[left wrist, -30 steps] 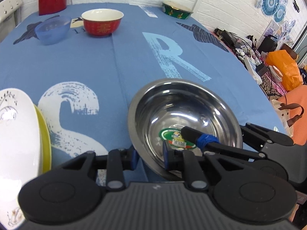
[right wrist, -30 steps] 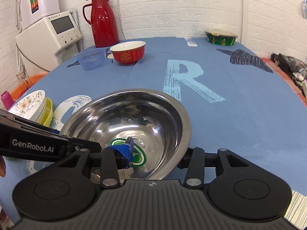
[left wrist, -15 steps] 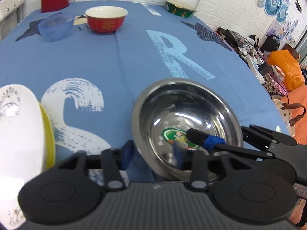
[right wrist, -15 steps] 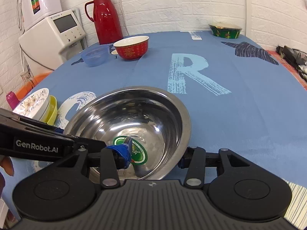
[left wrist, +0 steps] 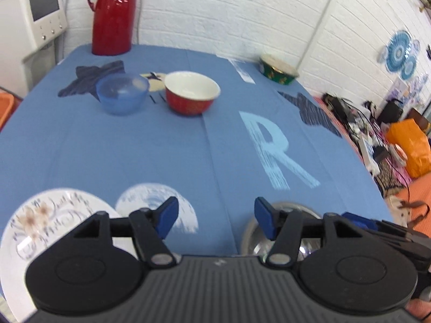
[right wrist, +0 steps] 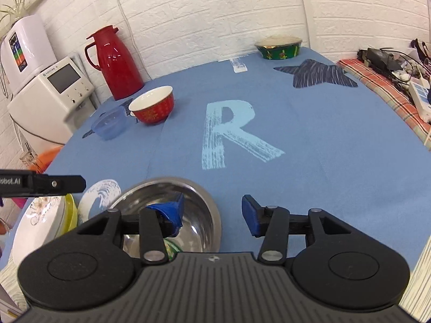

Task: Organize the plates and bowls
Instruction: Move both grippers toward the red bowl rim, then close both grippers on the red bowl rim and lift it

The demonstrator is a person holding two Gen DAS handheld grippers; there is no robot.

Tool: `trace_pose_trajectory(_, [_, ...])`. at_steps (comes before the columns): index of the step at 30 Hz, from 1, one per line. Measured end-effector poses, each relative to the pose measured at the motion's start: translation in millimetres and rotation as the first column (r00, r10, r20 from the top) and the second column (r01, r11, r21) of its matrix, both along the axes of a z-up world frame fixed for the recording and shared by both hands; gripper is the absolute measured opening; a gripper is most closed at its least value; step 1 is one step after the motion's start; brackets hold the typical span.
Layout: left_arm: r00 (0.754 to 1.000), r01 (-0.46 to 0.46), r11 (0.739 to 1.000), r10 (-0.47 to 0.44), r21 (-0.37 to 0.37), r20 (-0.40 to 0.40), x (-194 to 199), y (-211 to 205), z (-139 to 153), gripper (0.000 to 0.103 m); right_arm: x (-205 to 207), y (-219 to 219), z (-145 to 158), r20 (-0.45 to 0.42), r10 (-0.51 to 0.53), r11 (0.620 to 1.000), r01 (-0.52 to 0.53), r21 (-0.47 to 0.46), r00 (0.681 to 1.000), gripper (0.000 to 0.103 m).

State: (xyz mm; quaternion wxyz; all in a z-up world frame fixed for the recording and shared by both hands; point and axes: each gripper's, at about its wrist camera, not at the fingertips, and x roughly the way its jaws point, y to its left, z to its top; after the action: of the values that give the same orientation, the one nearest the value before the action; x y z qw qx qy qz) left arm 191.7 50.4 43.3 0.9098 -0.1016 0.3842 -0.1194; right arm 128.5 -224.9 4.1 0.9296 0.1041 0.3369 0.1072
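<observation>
A steel bowl (right wrist: pixel 199 210) sits on the blue cloth at the near edge; its rim also shows in the left wrist view (left wrist: pixel 296 208). My right gripper (right wrist: pixel 212 212) is open, its left finger over the bowl's inside and its right finger outside the rim. My left gripper (left wrist: pixel 215 218) is open and empty, raised left of the bowl. A white floral plate (left wrist: pixel 40 220) lies on a yellow dish (right wrist: pixel 70 215) at the near left. A red bowl (left wrist: pixel 191 92), a blue plastic bowl (left wrist: pixel 122 94) and a green bowl (left wrist: pixel 277 71) stand farther back.
A red thermos (left wrist: pixel 113 13) stands at the table's far left by a white appliance (left wrist: pixel 35 18). The brick wall runs behind. Cables, an orange bag (left wrist: pixel 412 145) and clutter lie past the table's right edge.
Both grippers have let go of the steel bowl's rim and opened. Both have lifted and tilted up, so the far end of the table shows.
</observation>
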Motion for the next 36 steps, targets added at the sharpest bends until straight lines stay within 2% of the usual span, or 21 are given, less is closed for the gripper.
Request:
trace_pose_trajectory(4, [0.998,-0.055,0.998,0.055,-0.032,-0.022,40,12,8,0.062,20,9,18,0.040,0.069,0.998,-0.068,-0.011,0.997,0.033])
trace_pose_trajectory(7, [0.990,-0.128,0.984,0.120,-0.120,-0.067,78,20,10,0.062,51,24,38,0.075,0.123,0.990,-0.118,-0.077,0.990,0.033])
trace_pose_trajectory(10, [0.969,-0.238,0.948,0.217,-0.213,-0.121,120,29,5,0.062,94,42,54,0.078,0.163,0.980,-0.152,-0.126,0.984,0.034])
trace_pose_trajectory(13, [0.939,-0.337,0.910,0.304,-0.241,-0.162,155,34,-7,0.062,150,62,61,0.031,0.179,0.973,-0.172,-0.153,0.983,0.034])
trace_pose_trajectory(18, [0.896,-0.429,0.880,0.388,-0.201,-0.215,197,39,-28,0.062,230,91,47,-0.036,0.199,0.962,-0.202,-0.182,0.979,0.034])
trace_pose_trajectory(22, [0.882,-0.450,0.879,0.411,-0.158,-0.228,216,37,-42,0.062,271,107,28,-0.075,0.220,0.964,-0.229,-0.138,0.973,0.034])
trace_pose_trajectory(26, [0.888,-0.437,0.891,0.406,-0.121,-0.216,227,31,-49,0.062,293,120,13,-0.099,0.234,0.957,-0.247,-0.153,0.967,0.034])
trace_pose_trajectory(36, [0.882,-0.446,0.892,0.424,-0.072,-0.205,237,27,-57,0.062,318,129,-7,-0.137,0.240,0.952,-0.260,-0.164,0.961,0.034])
